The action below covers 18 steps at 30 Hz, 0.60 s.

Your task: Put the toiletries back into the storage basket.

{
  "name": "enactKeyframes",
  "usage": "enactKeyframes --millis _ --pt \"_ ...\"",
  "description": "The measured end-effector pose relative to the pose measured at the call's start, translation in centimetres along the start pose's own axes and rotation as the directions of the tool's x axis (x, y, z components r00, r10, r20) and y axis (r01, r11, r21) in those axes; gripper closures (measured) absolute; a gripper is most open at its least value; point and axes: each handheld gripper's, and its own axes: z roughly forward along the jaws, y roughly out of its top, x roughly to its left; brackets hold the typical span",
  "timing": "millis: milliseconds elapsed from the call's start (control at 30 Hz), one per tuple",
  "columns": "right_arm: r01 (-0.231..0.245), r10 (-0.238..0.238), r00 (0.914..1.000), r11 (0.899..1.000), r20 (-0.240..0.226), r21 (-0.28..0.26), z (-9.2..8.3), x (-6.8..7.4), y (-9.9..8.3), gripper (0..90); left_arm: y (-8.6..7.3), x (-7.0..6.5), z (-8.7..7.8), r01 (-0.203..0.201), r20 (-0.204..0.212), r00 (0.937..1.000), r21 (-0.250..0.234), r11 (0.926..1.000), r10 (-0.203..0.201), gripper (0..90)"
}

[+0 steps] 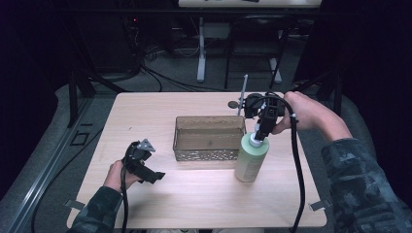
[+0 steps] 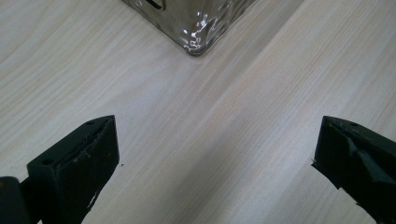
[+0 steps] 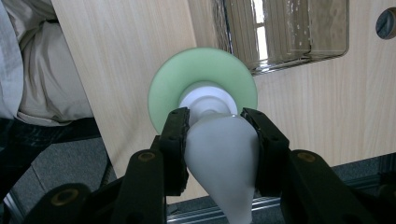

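A pale green bottle (image 1: 250, 162) with a white pump top (image 1: 257, 139) stands upright on the table, just right of a clear plastic bin (image 1: 210, 138). My right gripper (image 1: 263, 132) comes down from above and is shut on the white pump top (image 3: 219, 140), with the green bottle shoulder (image 3: 163, 93) below it. My left gripper (image 1: 156, 175) hovers low at the front left of the table, open, its jaws wide apart over bare wood (image 2: 210, 154). A corner of the clear bin (image 2: 196, 28) lies ahead of it.
The wooden table (image 1: 145, 111) has a small dark round disc (image 1: 233, 104) and a thin grey upright rod (image 1: 242, 93) behind the bin. The bin looks empty. Cables trail from both grippers. Dark floor and table legs lie beyond the far edge.
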Motion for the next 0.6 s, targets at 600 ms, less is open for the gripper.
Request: enactKeyframes --millis 600 --pt "0.008 -0.008 0.9999 1.0 0.012 0.002 -1.7 -0.1 -0.7 62.7 0.0 0.1 0.1 0.002 0.003 1.0 0.004 1.0 -0.002 0.0"
